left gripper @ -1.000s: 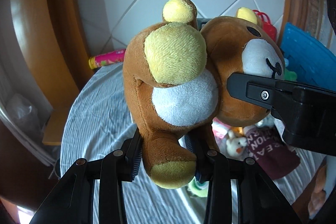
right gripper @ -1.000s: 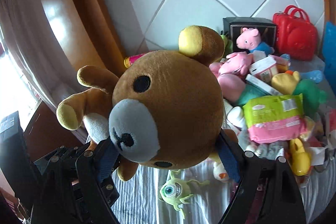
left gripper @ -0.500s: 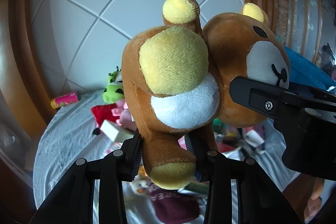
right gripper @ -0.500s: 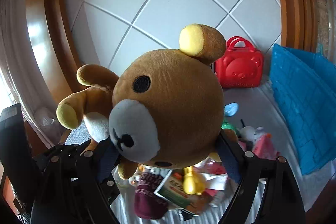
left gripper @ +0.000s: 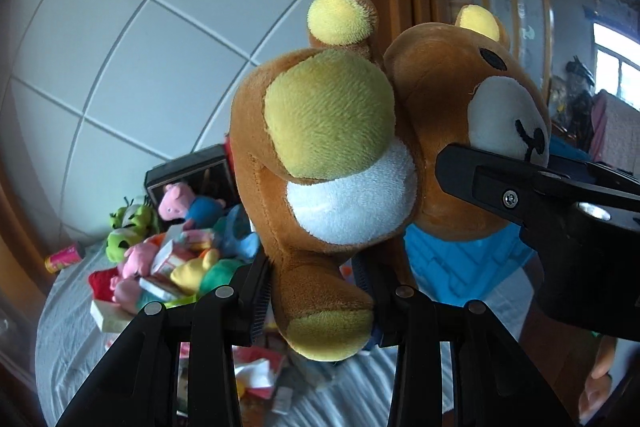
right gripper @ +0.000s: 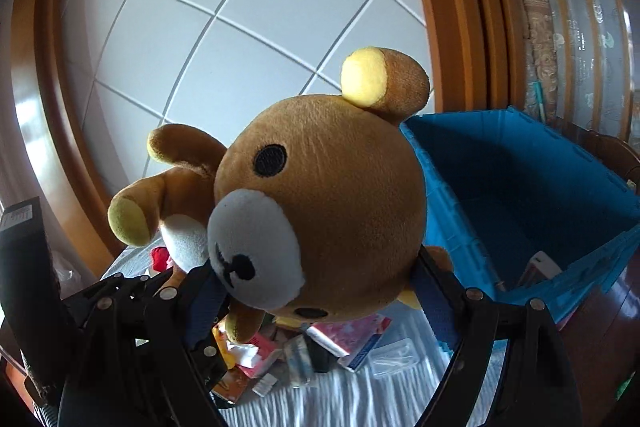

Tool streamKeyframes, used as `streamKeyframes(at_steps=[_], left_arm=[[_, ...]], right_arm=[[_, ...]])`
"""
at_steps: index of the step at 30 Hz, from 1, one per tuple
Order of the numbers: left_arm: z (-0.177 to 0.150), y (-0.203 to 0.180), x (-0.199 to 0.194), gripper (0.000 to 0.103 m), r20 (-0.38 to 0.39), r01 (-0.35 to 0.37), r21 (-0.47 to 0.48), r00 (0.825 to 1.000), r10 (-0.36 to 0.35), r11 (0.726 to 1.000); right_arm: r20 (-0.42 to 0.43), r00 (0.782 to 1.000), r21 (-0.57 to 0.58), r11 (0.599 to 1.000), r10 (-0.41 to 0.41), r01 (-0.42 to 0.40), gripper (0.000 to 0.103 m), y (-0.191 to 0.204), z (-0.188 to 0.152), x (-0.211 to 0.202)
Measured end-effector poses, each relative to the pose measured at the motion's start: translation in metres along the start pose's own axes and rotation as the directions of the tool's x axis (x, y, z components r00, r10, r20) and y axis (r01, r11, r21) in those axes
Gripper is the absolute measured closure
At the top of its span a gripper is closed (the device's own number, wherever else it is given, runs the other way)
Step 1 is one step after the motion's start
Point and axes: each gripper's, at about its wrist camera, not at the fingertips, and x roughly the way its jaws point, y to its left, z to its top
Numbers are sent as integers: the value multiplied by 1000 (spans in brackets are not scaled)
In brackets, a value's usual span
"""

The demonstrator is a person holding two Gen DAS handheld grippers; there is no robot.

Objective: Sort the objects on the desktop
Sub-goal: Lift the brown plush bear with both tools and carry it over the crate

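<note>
A brown plush bear (left gripper: 332,163) with yellow paws and a white belly hangs in the air between both grippers. My left gripper (left gripper: 316,291) is shut on the bear's leg. My right gripper (right gripper: 320,291) is shut on the bear's head (right gripper: 320,211); one of its fingers (left gripper: 500,183) shows against the bear's muzzle in the left wrist view. An open blue crate (right gripper: 520,195) stands right behind the bear on the right, with a small box inside it.
A pile of plush toys and small boxes (left gripper: 176,255) lies on the grey striped cloth (left gripper: 64,339), with a dark box (left gripper: 192,175) behind it. Packets and cards (right gripper: 304,347) lie below the bear. A white tiled wall and wooden frames stand behind.
Both grippers have swung to the right with the bear held between them. The blue crate has come into view behind the bear, and the red case has left the right wrist view.
</note>
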Motion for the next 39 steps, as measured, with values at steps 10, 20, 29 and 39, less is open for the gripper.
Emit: streamKeyframes(at_steps=[10,20,29,39], left_arm=[[69,-120,40,65,1,144,53,990,-144,988],[108,-234,80,65,-29,143,84,990,-141,986],[130,-302,148,65,-100,8,-6,995,-8,1000],[125,-324,198,64,-192,-104,-18,976,98,994]], right_arm=[[50,984,33,985,-170,169,18,-133,43,-30],[27,982,64,980,-188,186,18,-248,63,-10],[-52,997,5,998,-55,55,18,-323,79,49],[-117,990,48,996,80,-75,18,-374,71,99]])
